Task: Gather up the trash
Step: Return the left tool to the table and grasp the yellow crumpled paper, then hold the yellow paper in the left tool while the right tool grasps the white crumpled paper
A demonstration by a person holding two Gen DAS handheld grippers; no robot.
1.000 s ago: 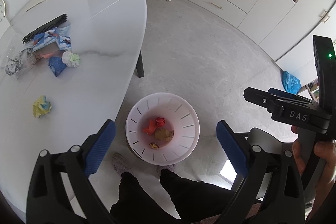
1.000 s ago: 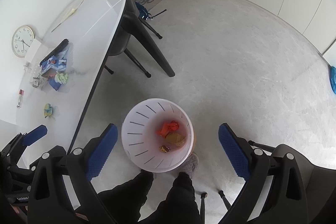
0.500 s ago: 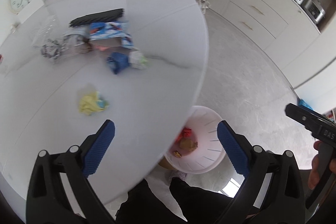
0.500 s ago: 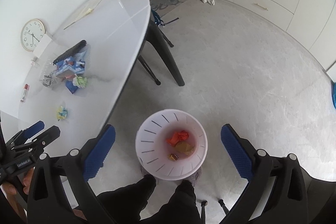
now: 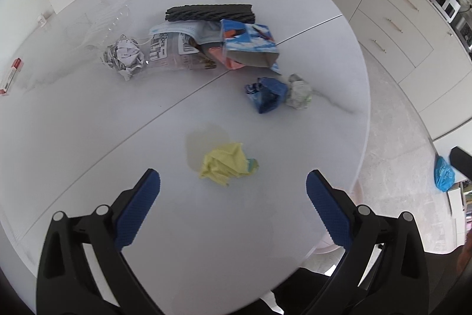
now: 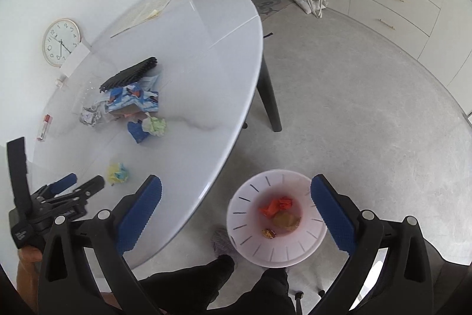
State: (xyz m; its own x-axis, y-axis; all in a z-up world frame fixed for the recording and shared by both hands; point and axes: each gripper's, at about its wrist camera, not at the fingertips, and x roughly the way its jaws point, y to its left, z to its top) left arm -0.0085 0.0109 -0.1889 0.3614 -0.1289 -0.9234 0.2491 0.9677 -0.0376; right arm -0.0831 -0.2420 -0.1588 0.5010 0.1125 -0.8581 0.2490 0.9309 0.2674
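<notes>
Step in hand: reach for the next piece of trash. Left gripper (image 5: 233, 185) is over the table (image 5: 88, 138), fingers (image 5: 138, 205) spread wide, nothing between them. Yellow crumpled wad (image 5: 227, 163) lies just ahead of the fingertips, roughly centred in the gap, not touching either pad. Looks like the chosen target, judging by alignment.

Further beyond the fingers: blue crumpled wrapper (image 5: 267, 93) touching a white-green paper ball (image 5: 299, 90). Further still, a heap with a blue printed carton (image 5: 250, 45), newsprint ball (image 5: 124, 55), flat printed sheet (image 5: 180, 52) and a black ridged strip (image 5: 209, 13).

Next move, my call: push the left gripper forward and down so the pads bracket the yellow wad, then close. It's soft and light, so it should crush easily; a shallow grip may let it slip out.

Right gripper (image 6: 236, 198) is off the table edge, fingers also wide apart and empty, pointing down. The white slotted bin (image 6: 250, 214) sits on the floor between its fingertips, nearer the right one, with red, brown and small wrappers already inside. Good spot for the drop. In the right wrist view, the left gripper's tips sit just beside the yellow wad.

Pose: left tilted forward-down over the table; right angled down, above the bin and the person's legs.
</notes>
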